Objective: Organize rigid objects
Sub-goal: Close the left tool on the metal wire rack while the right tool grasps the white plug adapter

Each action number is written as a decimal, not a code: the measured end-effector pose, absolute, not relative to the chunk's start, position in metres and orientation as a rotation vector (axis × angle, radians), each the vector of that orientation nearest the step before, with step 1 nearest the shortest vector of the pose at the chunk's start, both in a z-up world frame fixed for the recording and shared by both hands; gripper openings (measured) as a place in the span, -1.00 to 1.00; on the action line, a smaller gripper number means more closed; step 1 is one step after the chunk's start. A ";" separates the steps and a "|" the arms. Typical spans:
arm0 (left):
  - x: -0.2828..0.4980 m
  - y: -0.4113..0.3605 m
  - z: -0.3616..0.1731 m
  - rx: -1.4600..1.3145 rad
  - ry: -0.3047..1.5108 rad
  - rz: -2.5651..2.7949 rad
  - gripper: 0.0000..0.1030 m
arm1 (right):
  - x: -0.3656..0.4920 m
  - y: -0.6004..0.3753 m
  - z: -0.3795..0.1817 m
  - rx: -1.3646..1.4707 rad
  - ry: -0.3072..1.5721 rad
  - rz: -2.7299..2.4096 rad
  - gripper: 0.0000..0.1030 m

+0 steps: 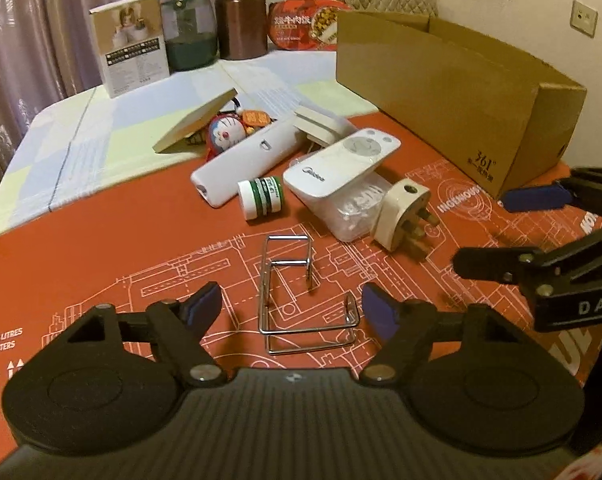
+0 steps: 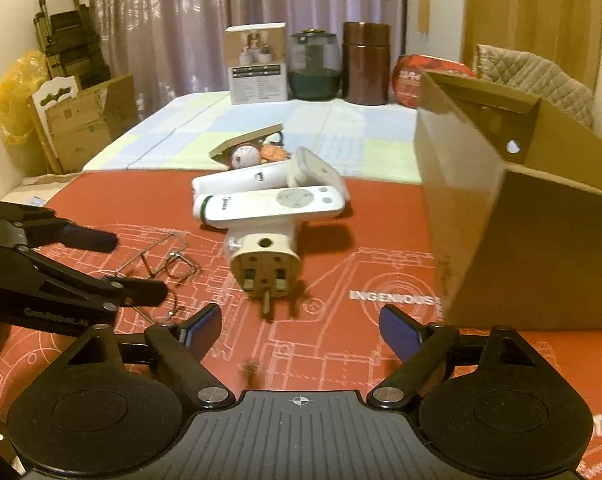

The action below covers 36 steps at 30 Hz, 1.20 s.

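Note:
A bent chrome wire stand [image 1: 301,292] lies on the red mat, its near end between the open fingers of my left gripper [image 1: 297,312]. Beyond it sit a white plug adapter [image 1: 405,212], a white remote [image 1: 341,164] resting on a clear plastic box [image 1: 357,212], a longer white device [image 1: 245,160] and a small green-and-white jar [image 1: 261,198]. My right gripper [image 2: 301,330] is open and empty, a little short of the plug adapter [image 2: 263,260]. The open cardboard box [image 2: 513,216] stands to its right. The left gripper [image 2: 101,264] also shows in the right wrist view.
A Doraemon toy [image 1: 225,132], a tilted wooden board [image 1: 197,120] and a cream block [image 1: 317,122] lie behind the pile. A white carton [image 1: 131,48], a glass jar [image 1: 189,32], a brown canister [image 1: 241,16] and a red food pack [image 1: 305,24] line the back edge.

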<state>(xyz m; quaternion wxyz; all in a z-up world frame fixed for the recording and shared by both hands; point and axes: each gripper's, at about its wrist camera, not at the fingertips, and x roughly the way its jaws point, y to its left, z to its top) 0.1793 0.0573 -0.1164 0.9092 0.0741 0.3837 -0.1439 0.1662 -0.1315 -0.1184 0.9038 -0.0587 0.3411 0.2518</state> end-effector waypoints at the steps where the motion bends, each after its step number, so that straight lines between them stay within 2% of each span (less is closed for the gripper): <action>1: 0.180 0.057 -0.117 0.159 0.794 -0.302 0.36 | 0.168 -0.129 -0.120 -0.122 0.702 0.525 0.58; 4: 0.180 0.054 -0.119 0.171 0.804 -0.312 0.31 | 0.173 -0.123 -0.121 -0.116 0.695 0.540 0.55; 6: 0.181 0.053 -0.121 0.163 0.817 -0.316 0.20 | 0.176 -0.120 -0.122 -0.118 0.690 0.550 0.52; 8: 0.185 0.056 -0.122 0.123 0.837 -0.319 -0.03 | 0.178 -0.117 -0.122 -0.125 0.682 0.557 0.48; 14: 0.187 0.062 -0.122 0.111 0.838 -0.293 -0.04 | 0.189 -0.105 -0.124 -0.133 0.679 0.563 0.33; 22: 0.186 0.068 -0.120 0.097 0.839 -0.283 -0.04 | 0.203 -0.093 -0.132 -0.139 0.693 0.564 0.23; 28: 0.185 0.068 -0.118 0.091 0.839 -0.288 -0.05 | 0.208 -0.087 -0.140 -0.179 0.696 0.552 -0.10; 36: 0.183 0.065 -0.112 0.080 0.827 -0.267 -0.05 | 0.201 -0.098 -0.133 -0.152 0.692 0.537 -0.11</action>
